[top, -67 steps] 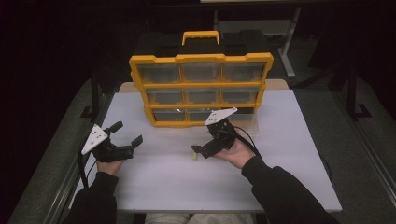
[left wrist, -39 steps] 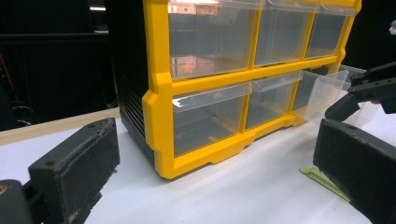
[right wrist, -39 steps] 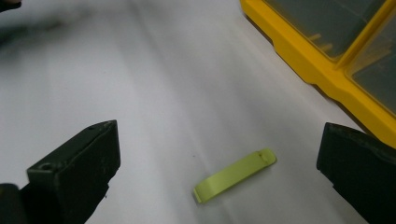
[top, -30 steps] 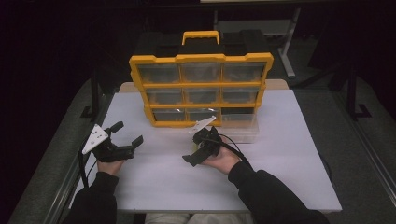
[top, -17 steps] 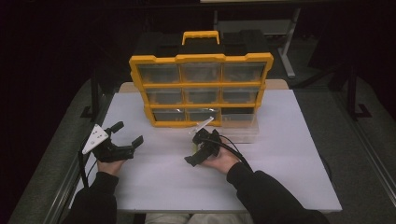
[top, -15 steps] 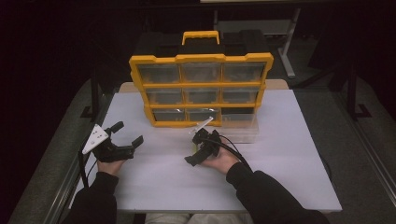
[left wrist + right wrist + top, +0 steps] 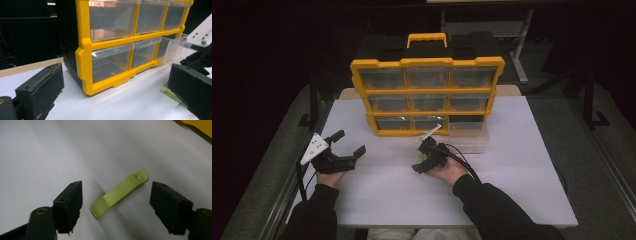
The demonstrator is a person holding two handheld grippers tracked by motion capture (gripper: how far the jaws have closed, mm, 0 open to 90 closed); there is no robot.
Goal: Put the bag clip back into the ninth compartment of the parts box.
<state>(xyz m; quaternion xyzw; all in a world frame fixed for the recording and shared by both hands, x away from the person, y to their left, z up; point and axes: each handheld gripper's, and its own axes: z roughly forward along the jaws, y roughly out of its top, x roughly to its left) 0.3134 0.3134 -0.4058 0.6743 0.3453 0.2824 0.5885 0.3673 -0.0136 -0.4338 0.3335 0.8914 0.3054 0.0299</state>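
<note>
A flat yellow-green plastic strip (image 7: 120,193) lies on the white table (image 7: 512,175), in front of a yellow and black drawer organizer (image 7: 427,95). My right gripper (image 7: 118,195) points down over the strip. Its jaws have just been closing; the strip lies between them and neither pad touches it. In the high view the right gripper (image 7: 419,162) is at mid-table. My left gripper (image 7: 349,142) rests at the table's left, open and holding nothing. The left gripper view also shows the strip (image 7: 171,93) and the organizer (image 7: 85,50).
The organizer's bottom right clear drawer (image 7: 467,140) is pulled out onto the table just behind my right hand. The other clear drawers look pushed in. Dark floor and frame rails surround the table. There is bare white table to the right and toward me.
Since the earliest frame my right hand has shifted a little left and tipped its gripper down over the strip. The left hand has not moved.
</note>
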